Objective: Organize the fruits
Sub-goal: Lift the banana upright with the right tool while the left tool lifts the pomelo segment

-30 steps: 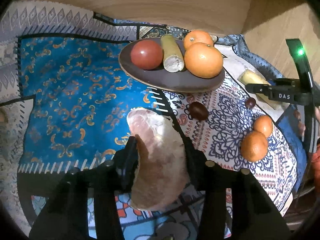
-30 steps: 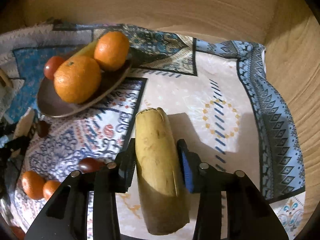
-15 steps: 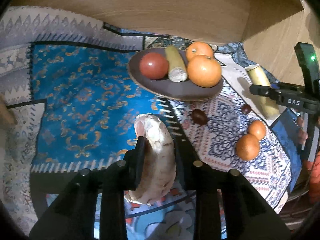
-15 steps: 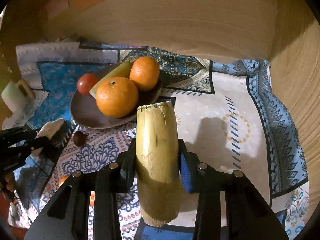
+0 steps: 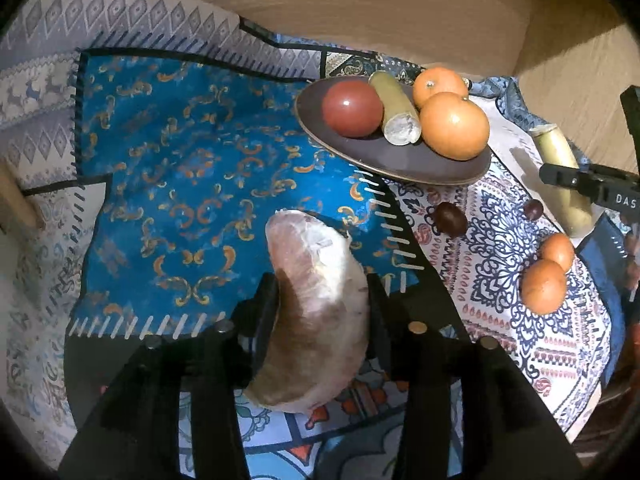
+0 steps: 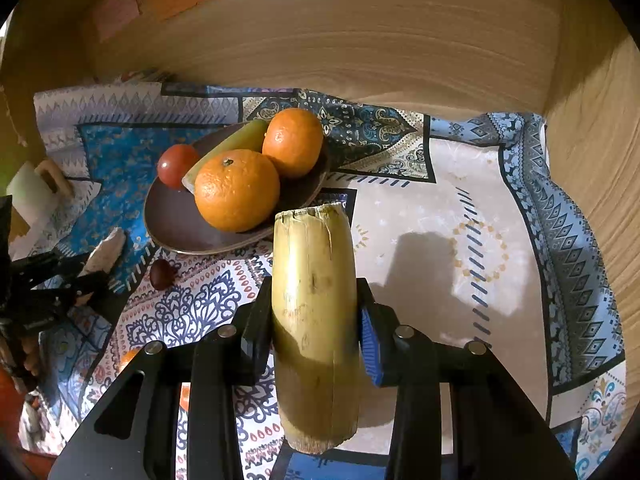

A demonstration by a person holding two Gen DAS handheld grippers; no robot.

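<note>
My left gripper (image 5: 322, 296) is shut on a pale brownish curved fruit wedge (image 5: 316, 312), held above the blue cloth. My right gripper (image 6: 314, 308) is shut on a yellow sugarcane piece (image 6: 314, 320), held upright above the cloth, right of the plate. The brown plate (image 5: 400, 160) holds a red tomato (image 5: 352, 108), a sugarcane piece (image 5: 396, 108) and two oranges (image 5: 454, 126). In the right wrist view the plate (image 6: 176, 224) lies ahead to the left, with the left gripper (image 6: 76, 280) beyond it.
Two small oranges (image 5: 544, 286) and two dark chestnuts (image 5: 450, 218) lie on the patterned cloth right of the plate. Wooden walls (image 6: 360, 40) enclose the back and right. A white roll (image 6: 30, 196) stands at far left.
The right gripper has lifted the sugarcane higher and tilted it upright. The left gripper has drawn closer to the plate with the wedge still held.
</note>
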